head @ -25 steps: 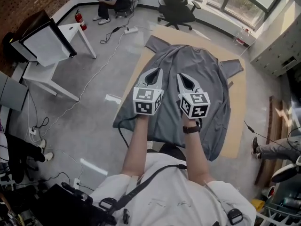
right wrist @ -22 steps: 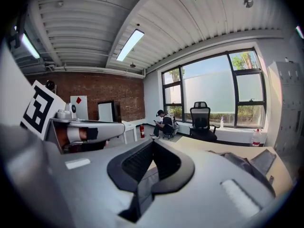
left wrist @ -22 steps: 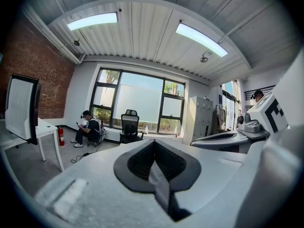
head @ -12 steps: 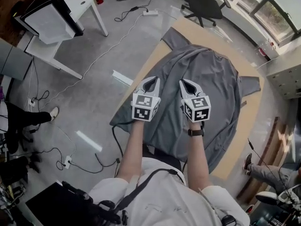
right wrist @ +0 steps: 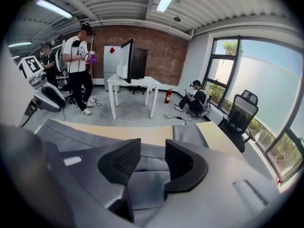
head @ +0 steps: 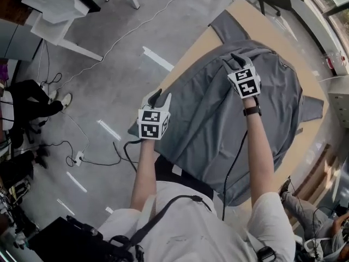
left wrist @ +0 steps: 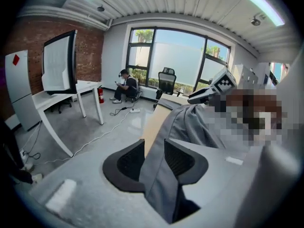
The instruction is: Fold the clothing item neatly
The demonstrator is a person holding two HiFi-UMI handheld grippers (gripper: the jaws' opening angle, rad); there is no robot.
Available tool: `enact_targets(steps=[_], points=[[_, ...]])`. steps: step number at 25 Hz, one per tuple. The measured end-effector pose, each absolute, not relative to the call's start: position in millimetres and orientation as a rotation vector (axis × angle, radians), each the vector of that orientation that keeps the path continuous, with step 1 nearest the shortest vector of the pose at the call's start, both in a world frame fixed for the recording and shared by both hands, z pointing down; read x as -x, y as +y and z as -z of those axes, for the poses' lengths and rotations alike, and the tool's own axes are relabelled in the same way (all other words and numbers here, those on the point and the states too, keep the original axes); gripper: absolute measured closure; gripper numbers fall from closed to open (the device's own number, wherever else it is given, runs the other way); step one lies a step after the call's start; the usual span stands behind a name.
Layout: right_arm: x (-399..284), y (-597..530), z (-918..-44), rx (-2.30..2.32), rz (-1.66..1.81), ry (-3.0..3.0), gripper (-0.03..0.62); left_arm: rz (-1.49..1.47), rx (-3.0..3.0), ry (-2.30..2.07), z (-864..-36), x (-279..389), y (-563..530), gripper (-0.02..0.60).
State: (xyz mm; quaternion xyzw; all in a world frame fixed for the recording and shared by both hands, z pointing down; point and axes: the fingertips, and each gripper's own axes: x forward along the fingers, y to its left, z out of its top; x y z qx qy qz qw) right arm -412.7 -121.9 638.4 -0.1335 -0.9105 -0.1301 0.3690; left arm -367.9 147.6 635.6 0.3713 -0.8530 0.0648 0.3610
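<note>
Person, head view: white short-sleeved T-shirt [head: 191, 225] crossed by a black strap [head: 163, 218]; black wristwatch [head: 252, 111]; thin black cable [head: 232, 165] along the right arm. Left gripper [head: 160, 97] and right gripper [head: 233, 61]: grey bodies, black ribbed pads, white marker cubes [head: 151, 123] printed with black squares.

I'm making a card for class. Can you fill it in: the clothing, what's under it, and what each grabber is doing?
Clothing: grey shirt, spread out
Under it: tan board
Left gripper: jaws just opened, shirt edge between them
Right gripper: jaws just opened, shirt cloth between them
Folded: not yet
</note>
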Motion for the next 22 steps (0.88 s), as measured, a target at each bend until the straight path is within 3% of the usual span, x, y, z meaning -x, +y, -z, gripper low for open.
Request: enact_targets(steps=[8, 16, 19, 22], points=[[479.5, -176.9, -732.2, 0.303, 0.286, -2.14, 0.431, -0.212, -0.732, -2.035, -696.9, 326.3, 285.9, 0.436], [492.3, -186.8, -755.7, 0.221, 0.246, -2.089, 0.425, -0.257, -0.669, -1.868, -737.2, 264.7, 353.3, 0.41], [491.6, -179.6, -754.8, 0.223, 0.269, -2.09, 0.473, -0.257, -0.643, -1.918, -740.5, 267.1, 357.6, 0.416], [490.2, -176.9, -758.1, 0.22, 0.353, -2.078, 0.532, -0.274, -0.638, -1.946, -744.0, 270.6, 354.0, 0.491]])
